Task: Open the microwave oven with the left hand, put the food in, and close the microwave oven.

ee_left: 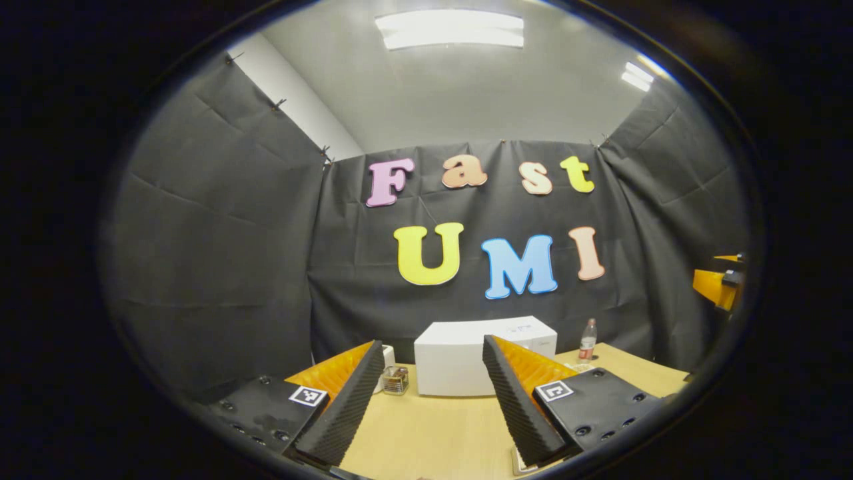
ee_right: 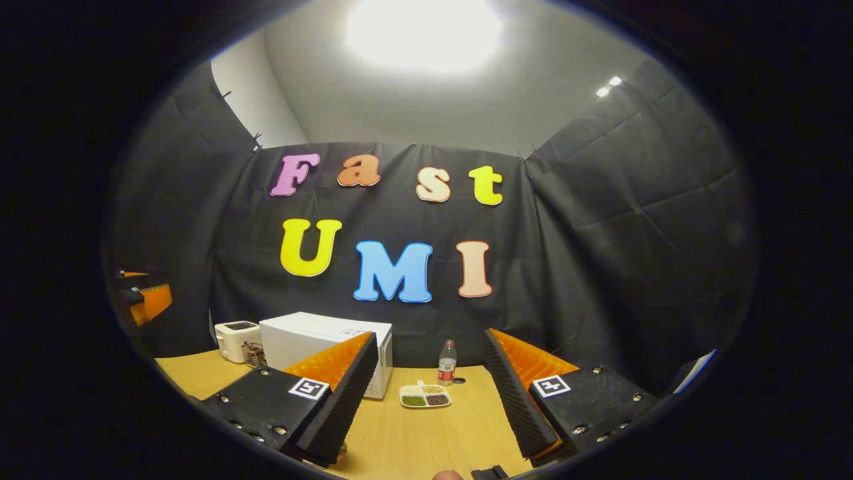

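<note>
Open left tongs [ee_left: 433, 407], microwave [ee_left: 466, 357] well beyond, door closed.

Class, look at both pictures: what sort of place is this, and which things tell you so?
Probably a staged kitchen set in a booth: a white box-shaped microwave oven, a small white toaster and a white divided food plate share a light wooden table.

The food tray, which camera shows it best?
The right gripper view: the food tray lies in plain sight on the table between the claw's fingers, its compartments visible. In the left gripper view I can't make it out.
</note>
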`<state>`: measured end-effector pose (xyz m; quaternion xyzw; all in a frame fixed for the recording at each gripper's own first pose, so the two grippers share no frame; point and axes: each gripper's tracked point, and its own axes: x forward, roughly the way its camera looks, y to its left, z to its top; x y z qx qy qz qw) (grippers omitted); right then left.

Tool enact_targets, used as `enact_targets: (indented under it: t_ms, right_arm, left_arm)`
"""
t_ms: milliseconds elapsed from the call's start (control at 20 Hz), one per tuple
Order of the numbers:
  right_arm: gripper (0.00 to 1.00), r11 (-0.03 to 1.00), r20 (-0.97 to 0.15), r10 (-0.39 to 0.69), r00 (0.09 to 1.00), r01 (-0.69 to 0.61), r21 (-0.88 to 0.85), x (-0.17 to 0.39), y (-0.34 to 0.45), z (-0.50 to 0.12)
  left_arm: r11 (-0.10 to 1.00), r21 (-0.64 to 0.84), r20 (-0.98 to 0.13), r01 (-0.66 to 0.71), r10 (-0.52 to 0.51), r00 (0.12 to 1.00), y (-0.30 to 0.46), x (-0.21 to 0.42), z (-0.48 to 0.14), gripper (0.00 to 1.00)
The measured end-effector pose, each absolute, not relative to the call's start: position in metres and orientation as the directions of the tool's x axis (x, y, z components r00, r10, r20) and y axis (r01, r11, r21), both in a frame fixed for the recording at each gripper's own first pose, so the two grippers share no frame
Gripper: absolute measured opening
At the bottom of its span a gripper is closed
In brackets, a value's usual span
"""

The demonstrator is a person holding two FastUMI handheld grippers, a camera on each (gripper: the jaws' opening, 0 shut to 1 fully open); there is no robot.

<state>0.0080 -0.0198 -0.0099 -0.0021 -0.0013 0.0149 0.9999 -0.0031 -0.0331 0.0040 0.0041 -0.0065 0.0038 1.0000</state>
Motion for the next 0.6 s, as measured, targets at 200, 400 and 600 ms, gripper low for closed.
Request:
enact_targets:
  t_ms: [200,400,600]
  right_arm:
    - [0.95,0.998,0.009,0.063,0.998,-0.063,0.004,0.009,-0.023,-0.015]
    - [0.95,0.999,-0.008,0.035,0.999,-0.035,0.008,0.013,-0.034,-0.022]
    - [0.95,1.0,-0.018,-0.024,1.0,0.024,0.004,0.019,-0.043,-0.022]
  left_arm:
    - [0.999,0.033,0.037,-0.013,0.012,0.999,-0.048,0.005,0.009,1.0]
    - [0.999,0.036,0.041,0.023,-0.025,0.999,-0.069,0.031,0.004,0.97]
    - [0.998,0.024,0.04,0.054,-0.055,0.998,-0.083,0.074,-0.007,0.98]
